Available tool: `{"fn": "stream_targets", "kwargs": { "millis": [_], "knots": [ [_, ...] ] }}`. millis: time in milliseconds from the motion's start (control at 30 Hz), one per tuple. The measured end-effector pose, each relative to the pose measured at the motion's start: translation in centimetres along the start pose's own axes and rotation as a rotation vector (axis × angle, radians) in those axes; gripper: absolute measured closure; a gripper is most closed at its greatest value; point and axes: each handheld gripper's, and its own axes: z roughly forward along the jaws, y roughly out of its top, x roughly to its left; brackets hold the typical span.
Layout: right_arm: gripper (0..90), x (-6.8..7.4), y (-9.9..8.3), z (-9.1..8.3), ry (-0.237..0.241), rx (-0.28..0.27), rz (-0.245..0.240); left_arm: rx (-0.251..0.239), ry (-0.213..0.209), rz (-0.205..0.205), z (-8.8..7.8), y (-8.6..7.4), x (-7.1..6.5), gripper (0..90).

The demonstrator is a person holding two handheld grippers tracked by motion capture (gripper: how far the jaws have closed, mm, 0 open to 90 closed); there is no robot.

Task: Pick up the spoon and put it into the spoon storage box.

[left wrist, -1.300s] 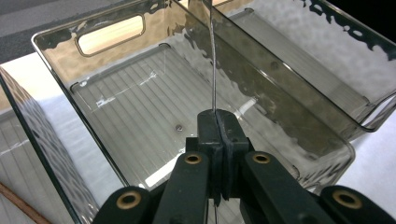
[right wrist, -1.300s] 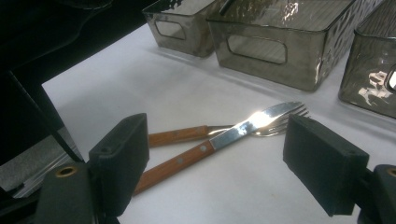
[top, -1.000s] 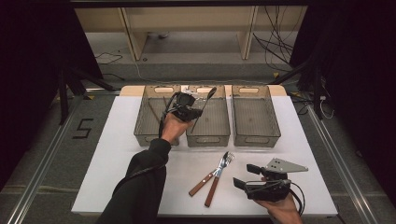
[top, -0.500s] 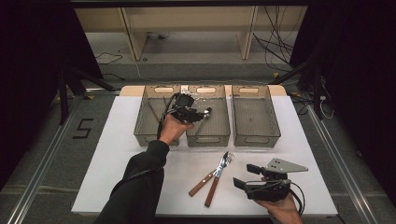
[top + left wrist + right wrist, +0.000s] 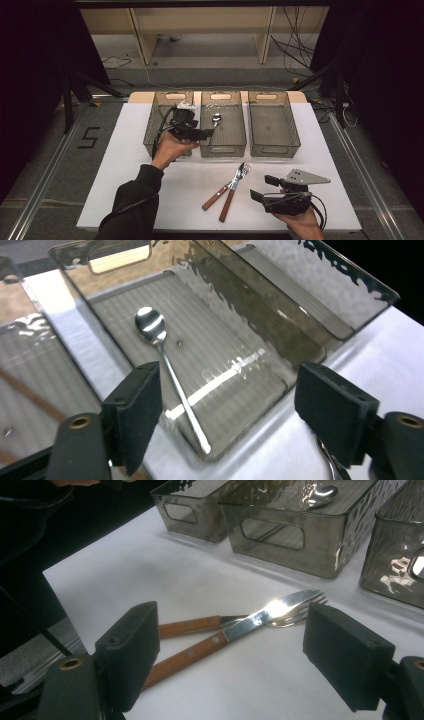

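Note:
A metal spoon [image 5: 216,119] lies flat in the middle smoky plastic bin [image 5: 223,149], bowl end toward the far wall. My left gripper [image 5: 207,133] hovers over the wall between the left and middle bins. Its jaws have just been opening and stand open with nothing between them. In the left gripper view the spoon [image 5: 165,365] rests on the bin floor [image 5: 235,345] beyond the gripper [image 5: 232,410]. At the front right my right gripper [image 5: 262,189] is open, aimed at a wooden-handled knife [image 5: 235,630] and fork [image 5: 295,612] lying crossed on the white table.
A left bin [image 5: 155,125] and a right bin [image 5: 274,149] flank the middle one along the table's far side. Something brown lies in the left bin [image 5: 25,395]. The knife and fork [image 5: 229,192] lie at the table's front centre, with white tabletop [image 5: 130,165] around them.
The spoon, held up over the middle bin before, now lies in it. The left gripper has opened and drawn back toward the left. The right gripper has not moved.

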Motion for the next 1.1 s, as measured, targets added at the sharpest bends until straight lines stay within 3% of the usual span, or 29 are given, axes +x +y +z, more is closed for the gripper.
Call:
{"fn": "stream_targets", "kwargs": {
  "millis": [300, 433, 533, 767, 867, 1100],
  "knots": [
    [23.5, 0.1, 0.0, 0.2, -0.003, 0.008, -0.001, -0.044, -0.011, -0.011, -2.8, -3.5, 0.2, 21.0],
    [23.6, 0.3, 0.1, 0.3, 0.000, 0.010, -0.004, -0.067, -0.011, -0.003, -3.7, -4.3, 0.4, 19.5],
    [23.6, 0.5, 0.1, 0.3, 0.003, 0.011, -0.009, -0.083, -0.023, -0.022, -4.3, -5.0, 0.6, 18.4],
    [23.6, 0.6, 0.1, 0.7, 0.010, 0.019, -0.010, -0.098, -0.016, -0.006, -5.2, -7.6, 1.0, 16.3],
    [23.7, 0.8, 0.1, 0.9, 0.012, 0.026, -0.012, -0.117, -0.022, -0.029, -5.5, -8.8, 1.4, 15.8],
    [23.7, 1.0, 0.0, 1.2, 0.023, 0.033, -0.017, -0.171, -0.030, -0.031, -6.8, -10.8, 1.5, 15.6]
  ]
}}
